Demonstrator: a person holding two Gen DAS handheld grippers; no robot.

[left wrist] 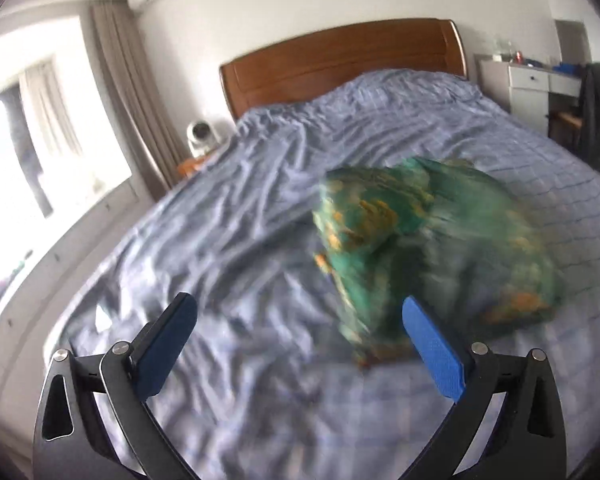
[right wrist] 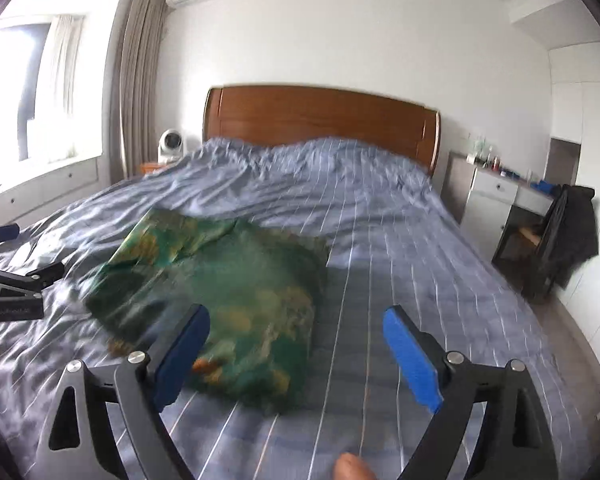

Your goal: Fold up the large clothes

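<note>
Blue striped bedding (right wrist: 380, 240) covers a wide bed with a wooden headboard (right wrist: 320, 120), a curtained window off to the left and a white dresser (right wrist: 496, 200) to the right. On the bedding lies the green and orange patterned garment (right wrist: 228, 292), bunched into a loose folded heap and blurred in both views. In the right wrist view the right hand-held gripper (right wrist: 296, 356) stands with its jaws spread wide and nothing between the blue pads; the garment lies ahead of it and reaches behind its left finger, apart from the pads as far as can be told. The left hand-held gripper (left wrist: 300, 344) is likewise wide open and empty, with the garment (left wrist: 420, 248) ahead and toward its right finger; whether that finger touches the cloth cannot be told through the blur. From the right wrist view, the left hand-held gripper's black frame (right wrist: 16, 284) shows at the left edge, beside the garment.
</note>
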